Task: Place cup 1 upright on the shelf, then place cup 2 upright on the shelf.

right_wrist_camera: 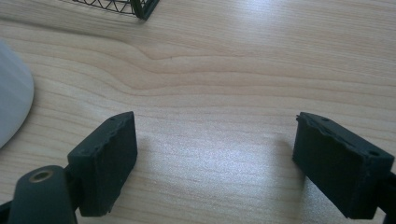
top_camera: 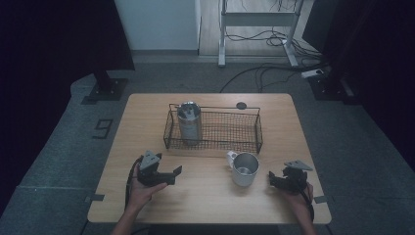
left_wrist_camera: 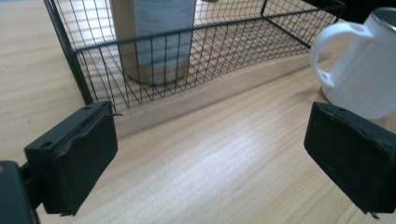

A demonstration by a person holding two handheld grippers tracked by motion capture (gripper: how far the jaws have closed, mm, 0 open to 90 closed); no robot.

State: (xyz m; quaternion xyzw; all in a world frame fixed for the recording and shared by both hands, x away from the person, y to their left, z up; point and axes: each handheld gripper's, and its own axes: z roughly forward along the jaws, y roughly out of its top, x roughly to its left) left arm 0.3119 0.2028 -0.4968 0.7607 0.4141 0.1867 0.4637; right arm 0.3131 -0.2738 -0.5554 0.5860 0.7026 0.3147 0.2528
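Each hand carried a matte black plastic gripper: the left gripper (top_camera: 177, 172) and the right gripper (top_camera: 270, 177) were each topped by a grey three-cornered plate. Dark cables trailed back along both wrists. The forearms were bare, with no sleeves showing. Up close, the blocky black jaws had rough, frayed pad edges and small round screw holes.
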